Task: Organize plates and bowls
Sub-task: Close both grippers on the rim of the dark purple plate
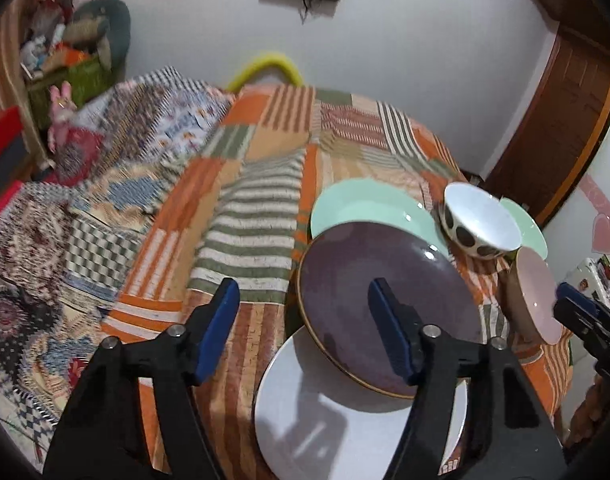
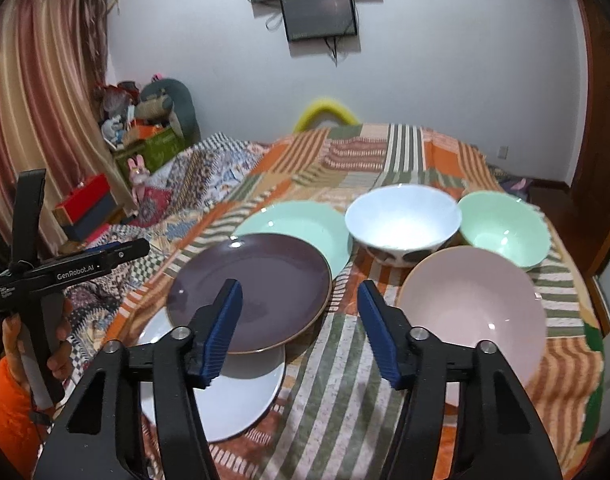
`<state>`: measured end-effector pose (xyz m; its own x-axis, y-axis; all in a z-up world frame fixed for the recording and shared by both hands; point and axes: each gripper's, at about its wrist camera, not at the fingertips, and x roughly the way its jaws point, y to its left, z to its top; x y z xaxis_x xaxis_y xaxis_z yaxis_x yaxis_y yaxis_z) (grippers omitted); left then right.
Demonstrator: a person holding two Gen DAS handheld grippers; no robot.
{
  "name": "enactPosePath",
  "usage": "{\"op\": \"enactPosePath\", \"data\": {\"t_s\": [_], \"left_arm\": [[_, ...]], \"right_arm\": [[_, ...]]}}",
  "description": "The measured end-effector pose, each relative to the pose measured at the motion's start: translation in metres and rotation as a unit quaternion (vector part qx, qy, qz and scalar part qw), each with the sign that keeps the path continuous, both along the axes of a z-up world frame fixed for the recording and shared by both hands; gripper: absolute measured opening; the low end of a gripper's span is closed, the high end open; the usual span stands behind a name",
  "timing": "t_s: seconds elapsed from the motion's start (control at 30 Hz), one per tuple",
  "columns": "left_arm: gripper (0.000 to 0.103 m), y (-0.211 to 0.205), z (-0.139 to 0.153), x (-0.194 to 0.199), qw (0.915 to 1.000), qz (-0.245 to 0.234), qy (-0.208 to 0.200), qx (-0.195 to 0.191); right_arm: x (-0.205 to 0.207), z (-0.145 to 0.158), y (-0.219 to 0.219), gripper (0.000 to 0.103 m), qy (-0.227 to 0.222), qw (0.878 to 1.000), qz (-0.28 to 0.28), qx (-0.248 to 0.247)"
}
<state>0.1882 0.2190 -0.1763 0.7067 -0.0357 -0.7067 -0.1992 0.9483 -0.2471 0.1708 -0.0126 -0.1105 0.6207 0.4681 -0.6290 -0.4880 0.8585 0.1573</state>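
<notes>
Landmark: purple plate (image 2: 249,300), tilted, its near edge resting on the white plate (image 2: 233,400), its far edge overlapping the green plate (image 2: 301,224); all on the patchwork bedspread (image 2: 337,380).

Left gripper (image 1: 305,328): jaws spread wide, holding nothing. Its left finger is over bare bedspread to the left of the purple plate (image 1: 385,304); its right finger stands in front of that plate's surface. Contact cannot be told.

White plate: directly under and nearer than the purple plate, partly covered by it.

Green plate: just behind the purple plate.

Right gripper (image 2: 301,328): jaws spread wide, holding nothing. It hangs over the striped cloth between the purple plate and the pink bowl (image 2: 473,316).

Spotted bowl (image 2: 401,224): behind and right of the purple plate, upright.

Pink bowl: right of the purple plate, well apart.

Green bowl (image 2: 505,232): far right, behind the pink bowl, beside the spotted bowl.
</notes>
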Motion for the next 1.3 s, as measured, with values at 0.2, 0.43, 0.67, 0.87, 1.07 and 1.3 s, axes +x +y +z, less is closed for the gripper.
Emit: {"op": "enactPosePath", "data": {"t_s": [0.2,0.43,0.67,0.87,1.07,1.3], "left_arm": [[0.058,0.013,-0.027,0.025,0.9989,-0.007,0.032,-0.034],[0.040,0.021,-0.047,0.040,0.9976,-0.010,0.054,-0.042],[0.029,0.021,-0.049,0.050,0.9969,-0.031,0.055,-0.047],[0.023,0.016,-0.050,0.059,0.9954,-0.052,0.068,-0.044],[0.019,0.014,-0.055,0.067,0.9915,-0.068,0.084,-0.073],[0.019,0.010,-0.053,0.059,0.9921,-0.062,0.084,-0.069]], "right_arm": [[0.029,-0.028,0.016,0.036,0.052,0.998,-0.006,-0.022],[0.051,-0.050,0.022,0.027,0.091,0.995,-0.023,-0.044],[0.061,-0.059,0.030,0.021,0.107,0.992,-0.021,-0.058],[0.070,-0.064,0.031,0.019,0.118,0.991,-0.021,-0.052],[0.073,-0.065,0.031,0.019,0.125,0.991,-0.015,-0.044],[0.070,-0.062,0.027,0.019,0.128,0.991,-0.010,-0.027]]}}
